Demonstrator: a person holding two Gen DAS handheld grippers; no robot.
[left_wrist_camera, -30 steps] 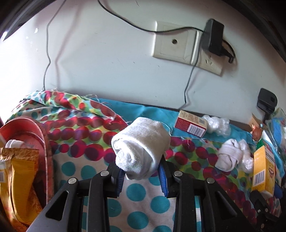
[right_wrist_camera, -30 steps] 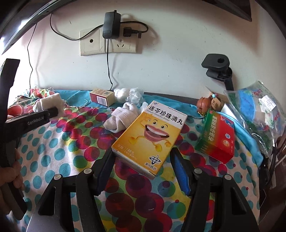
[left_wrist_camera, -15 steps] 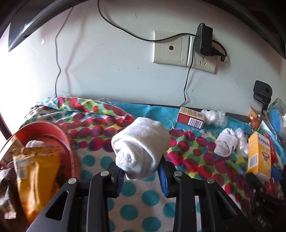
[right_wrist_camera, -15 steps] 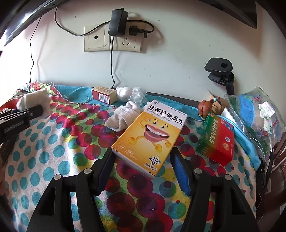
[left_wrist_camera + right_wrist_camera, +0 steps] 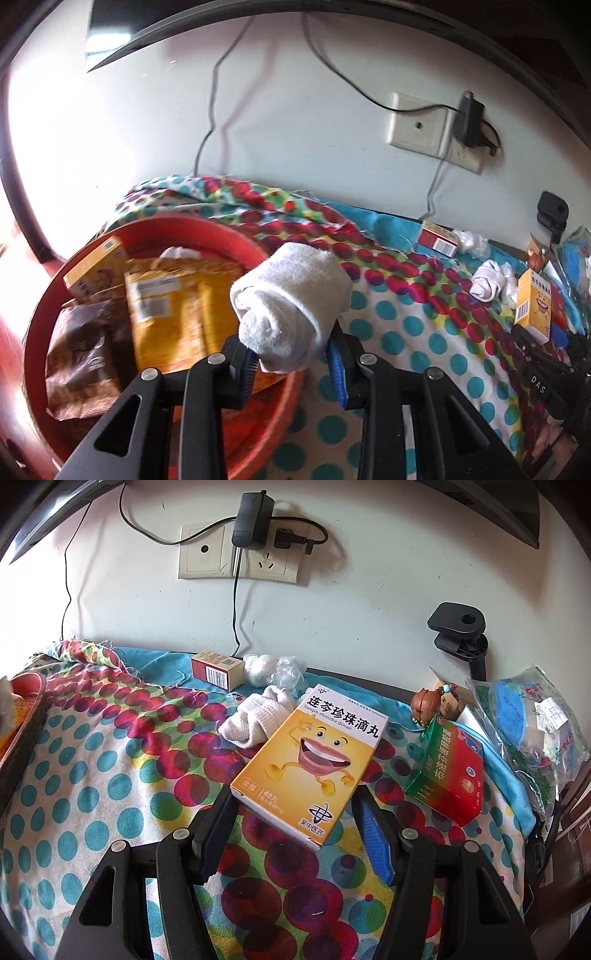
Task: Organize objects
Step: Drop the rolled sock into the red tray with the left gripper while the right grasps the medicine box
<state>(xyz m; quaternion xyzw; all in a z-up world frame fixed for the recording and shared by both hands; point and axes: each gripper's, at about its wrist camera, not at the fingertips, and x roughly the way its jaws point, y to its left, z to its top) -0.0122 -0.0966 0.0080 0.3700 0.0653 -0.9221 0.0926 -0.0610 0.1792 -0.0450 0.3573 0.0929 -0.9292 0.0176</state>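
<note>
At the far left sits the red basin point(image 5: 55, 302), already holding a yellow snack bag point(image 5: 166, 306), a brown packet point(image 5: 85, 350) and a small yellow box point(image 5: 94, 267), so it seems to be the collecting place. The left tool point(image 5: 291, 363) is clamped on the rolled white sock point(image 5: 291, 306) and holds it over the basin's near rim, probably ready to drop. Motion blur makes the basin's labels unreadable.

Further right, the right tool point(image 5: 291, 827) brackets the yellow medicine box point(image 5: 310, 764) above the dotted cloth point(image 5: 110, 775); whether its pads press the box I cannot tell. The box half hides another white sock point(image 5: 255, 720). A green-red box point(image 5: 447, 779) lies beside it.
</note>
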